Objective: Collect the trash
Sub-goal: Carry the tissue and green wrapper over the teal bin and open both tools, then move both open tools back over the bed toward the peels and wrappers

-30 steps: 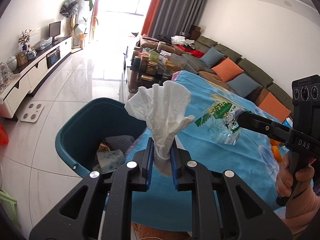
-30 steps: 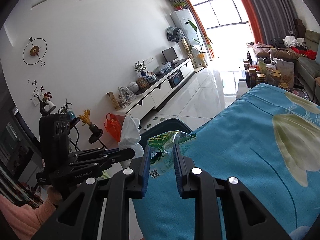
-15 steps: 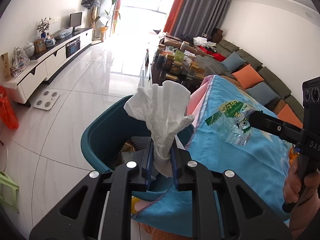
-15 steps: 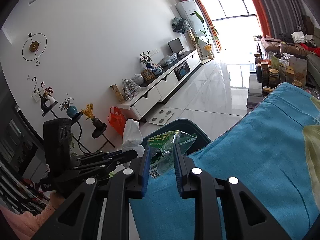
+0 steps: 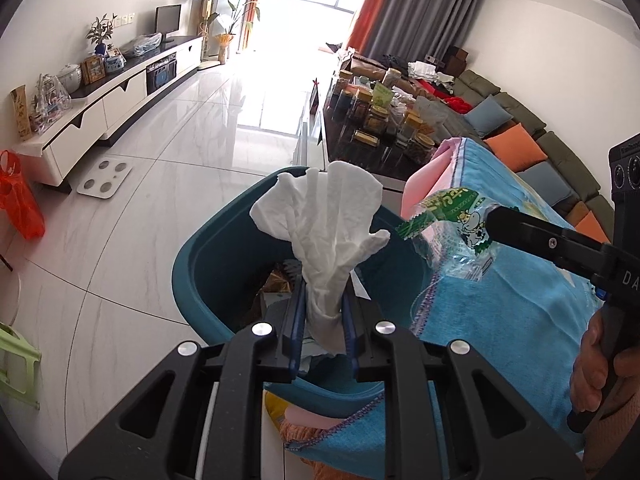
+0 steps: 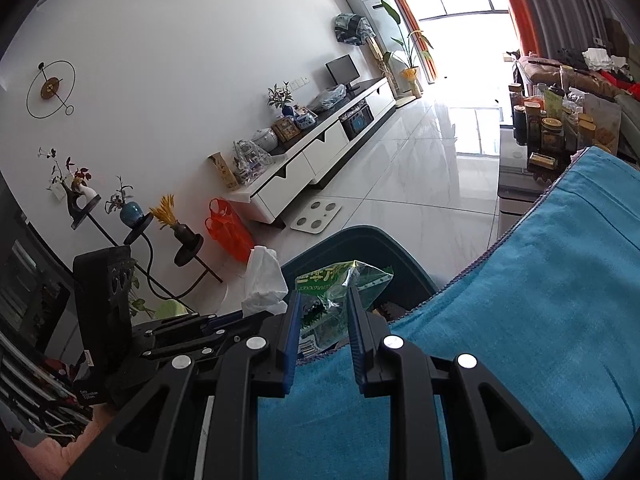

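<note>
My left gripper [image 5: 323, 300] is shut on a crumpled white tissue [image 5: 324, 224], held above the open teal bin [image 5: 200, 264]. The bin holds several scraps of trash. My right gripper [image 6: 323, 304] is shut on a clear and green plastic snack wrapper [image 6: 336, 292], at the table's edge just beside the bin [image 6: 360, 244]. In the left wrist view the wrapper [image 5: 452, 232] hangs at the tip of the right gripper, to the right of the tissue. In the right wrist view the tissue [image 6: 262, 280] shows at the left.
A table under a blue cloth [image 6: 540, 320] stands right of the bin. A low table with several jars [image 5: 384, 120] lies beyond. A white TV cabinet [image 5: 108, 108], a scale [image 5: 106, 178] and an orange bag [image 5: 20, 204] stand on the tiled floor.
Both grippers have moved off the blue cloth toward the bin, each still gripping its item. The tissue now hangs over the bin's opening, and the wrapper has reached the table's edge.
</note>
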`<state>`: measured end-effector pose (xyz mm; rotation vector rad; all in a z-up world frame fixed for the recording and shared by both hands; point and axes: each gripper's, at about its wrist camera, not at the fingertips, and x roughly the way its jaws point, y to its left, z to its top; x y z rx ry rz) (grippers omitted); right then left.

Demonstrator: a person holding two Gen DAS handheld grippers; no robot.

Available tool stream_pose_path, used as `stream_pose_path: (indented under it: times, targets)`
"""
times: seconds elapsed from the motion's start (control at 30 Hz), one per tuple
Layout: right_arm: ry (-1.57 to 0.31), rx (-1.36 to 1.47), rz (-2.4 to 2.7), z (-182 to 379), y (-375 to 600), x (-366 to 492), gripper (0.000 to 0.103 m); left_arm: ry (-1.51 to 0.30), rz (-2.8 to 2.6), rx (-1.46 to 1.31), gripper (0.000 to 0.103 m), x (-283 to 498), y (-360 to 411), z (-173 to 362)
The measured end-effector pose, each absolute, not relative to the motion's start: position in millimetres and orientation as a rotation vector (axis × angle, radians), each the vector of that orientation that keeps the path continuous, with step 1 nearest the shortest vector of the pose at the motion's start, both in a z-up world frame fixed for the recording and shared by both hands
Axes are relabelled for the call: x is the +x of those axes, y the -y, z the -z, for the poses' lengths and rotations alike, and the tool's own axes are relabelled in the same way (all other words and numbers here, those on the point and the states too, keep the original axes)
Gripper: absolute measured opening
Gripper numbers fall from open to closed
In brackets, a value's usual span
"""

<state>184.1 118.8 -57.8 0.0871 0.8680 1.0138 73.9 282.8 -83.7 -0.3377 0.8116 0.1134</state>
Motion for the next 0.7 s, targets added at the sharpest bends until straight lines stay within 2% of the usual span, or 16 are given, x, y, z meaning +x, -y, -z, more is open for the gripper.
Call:
stream_pose_path:
  times: [0.27,0.37,0.4,0.47,0.7]
  targets:
    - [-0.924,0.059,-0.982,69,-141,190,0.025,-0.835,-0.132,-0.345,0.020,88,-285,94]
    - [-0.937,0.068,-0.976,72,-141,190,0.026,-0.840,-0.139,-0.354,0.032,92,-286,98]
    - [-0.937,0.071,-0.975,71,-142,190,0.027,-0.842,-0.146,-0.355,0.040,93,-287,100]
    - [-0.937,0.075,-0.974,71,-140,190,0.027,-0.840,-0.154,-0.354,0.047,93,-287,102]
    - [-0.925,0.096,-0.981,66,-125,186,0.027,-0.805,-0.164,-0.352,0.048,85,-284,97]
